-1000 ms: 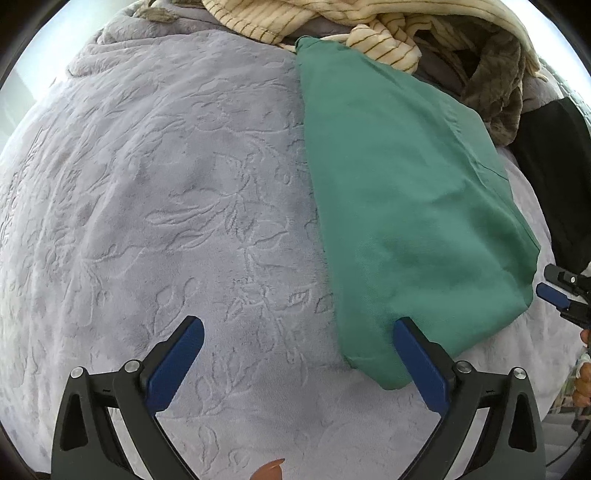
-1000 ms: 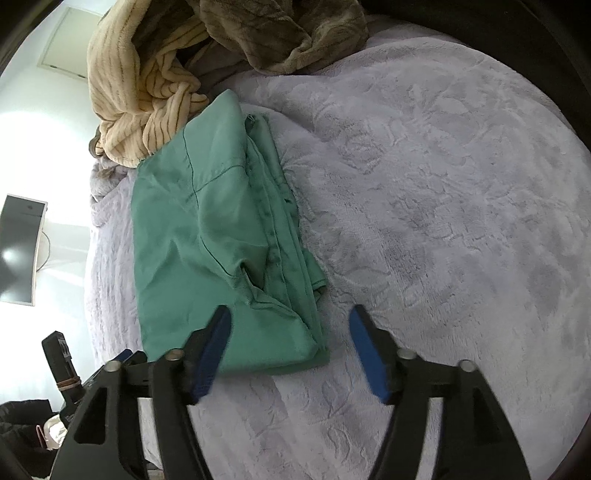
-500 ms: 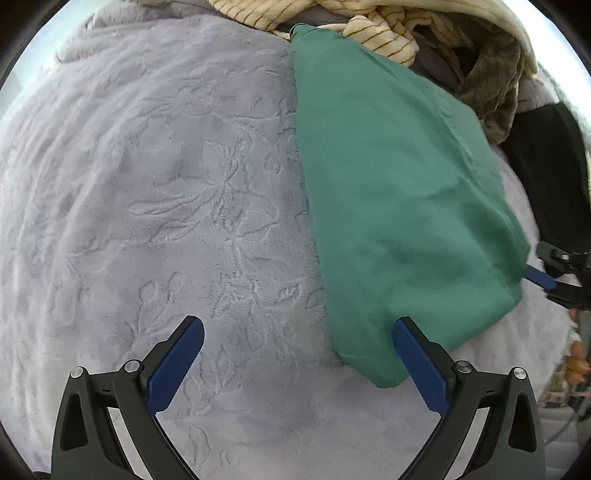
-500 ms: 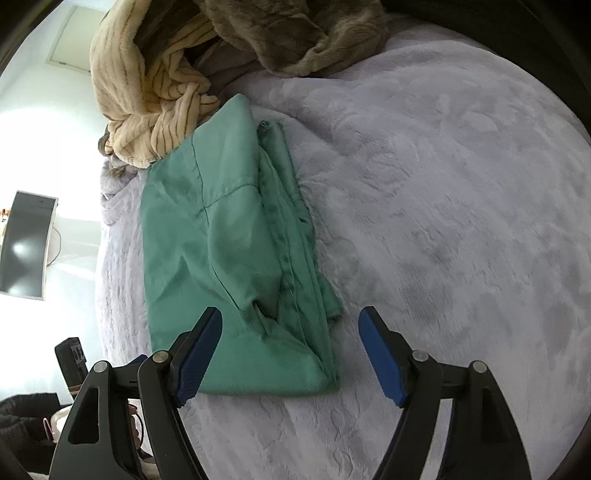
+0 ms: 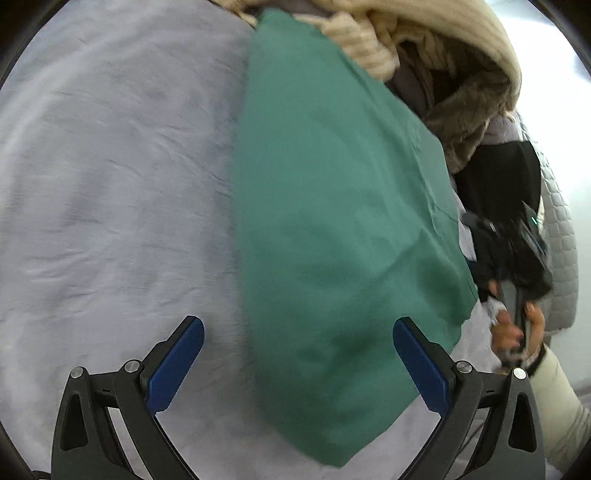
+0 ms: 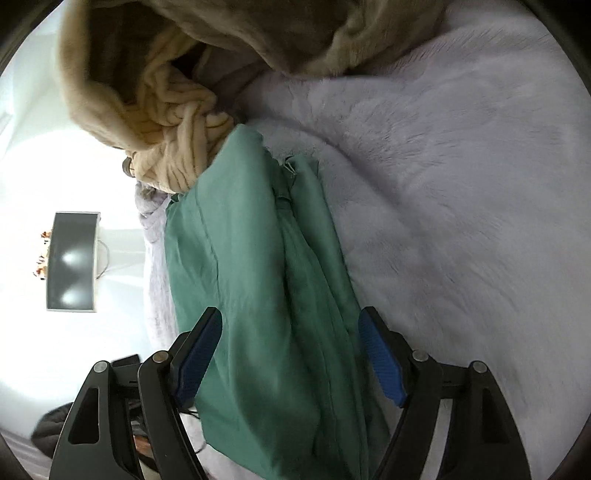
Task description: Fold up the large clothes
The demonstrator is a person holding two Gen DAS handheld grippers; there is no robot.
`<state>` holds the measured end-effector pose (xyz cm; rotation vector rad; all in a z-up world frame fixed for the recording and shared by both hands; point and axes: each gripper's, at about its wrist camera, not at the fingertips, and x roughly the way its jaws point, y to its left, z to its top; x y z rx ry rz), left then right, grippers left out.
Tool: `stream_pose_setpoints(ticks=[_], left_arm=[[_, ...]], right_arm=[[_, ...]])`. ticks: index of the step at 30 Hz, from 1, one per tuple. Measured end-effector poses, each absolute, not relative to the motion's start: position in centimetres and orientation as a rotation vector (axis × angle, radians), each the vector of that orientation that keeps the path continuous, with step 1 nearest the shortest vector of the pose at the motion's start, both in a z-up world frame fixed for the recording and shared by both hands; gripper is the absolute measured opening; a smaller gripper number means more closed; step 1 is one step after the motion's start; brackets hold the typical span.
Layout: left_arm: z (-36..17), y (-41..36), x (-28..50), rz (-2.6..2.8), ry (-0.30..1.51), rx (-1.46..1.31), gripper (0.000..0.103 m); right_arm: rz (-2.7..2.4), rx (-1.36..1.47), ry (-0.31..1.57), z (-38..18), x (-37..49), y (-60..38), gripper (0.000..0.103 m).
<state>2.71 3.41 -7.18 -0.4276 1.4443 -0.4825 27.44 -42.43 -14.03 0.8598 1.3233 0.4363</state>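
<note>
Risk sits mostly in the loose side of the green cotton garment [image 6: 258, 295], which lies folded into a long narrow strip on the pale lilac plush bedspread [image 6: 461, 184], its far end touching the heap of cream ribbed knit blanket [image 6: 173, 147] and brown fleece throw [image 6: 295, 33]. The right hand-held gripper [image 6: 291, 354] has its jaws spread wide and holds nothing; its 2 blue pads straddle the near end of the strip, above the bunched layers along the strip's edge toward the open bedspread. The left hand-held gripper [image 5: 295, 362] is likewise released and empty, with one pad over the bedspread and the other over the cloth near the strip's rounded near corner. My judgement is that the next fold needs both near corners pinched through every layer; a grip that catches only the top layer would let the lower ones slide out and undo the strip. Plush pile may also come up with the cloth if a pad digs too low. Carrying the near end toward the heap could snag the knit blanket and drag it along. Both views are motion-blurred, so exact edge positions are uncertain.
</note>
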Motion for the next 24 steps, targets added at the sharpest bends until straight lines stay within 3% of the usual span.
stream_pose_setpoints(ticks=[10,14,15,16,18,19,20,24], left_arm=[[-9.5,0.7,4.3,-0.53,1.463,-0.451,0.102],[-10.3,1.2,4.3,-0.537,1.477,-0.469,0.102],[-10.2,1.2,4.3,-0.539,1.475,-0.471,0.102],[-9.9,1.2,4.3,-0.543,1.466,-0.47,0.095],[-9.4,1.3,4.2,-0.542,1.456,-0.463,0.079],[-9.0,1.7,4.1,-0.547,1.448,-0.477,0.066],[-8.7,2.5,3.9,-0.557,1.439,-0.505,0.054],[-6.3,4.4,3.5,-0.617,1.403,-0.592,0.046]], right_arm=[[0.522,0.746,1.321,-14.9,31.8,-39.1,0.081],[0.496,0.827,1.326,-16.3,31.9,-38.9,0.081],[0.496,0.848,1.326,-16.2,31.8,-38.7,0.075],[0.518,0.879,1.329,-16.1,31.8,-38.5,0.051],[0.537,0.924,1.324,-15.8,31.4,-38.4,0.03],[0.556,0.948,1.306,-15.5,31.1,-38.5,0.024],[0.583,0.993,1.284,-15.0,30.7,-38.5,0.023],[0.666,1.101,1.214,-12.6,29.2,-37.7,0.021]])
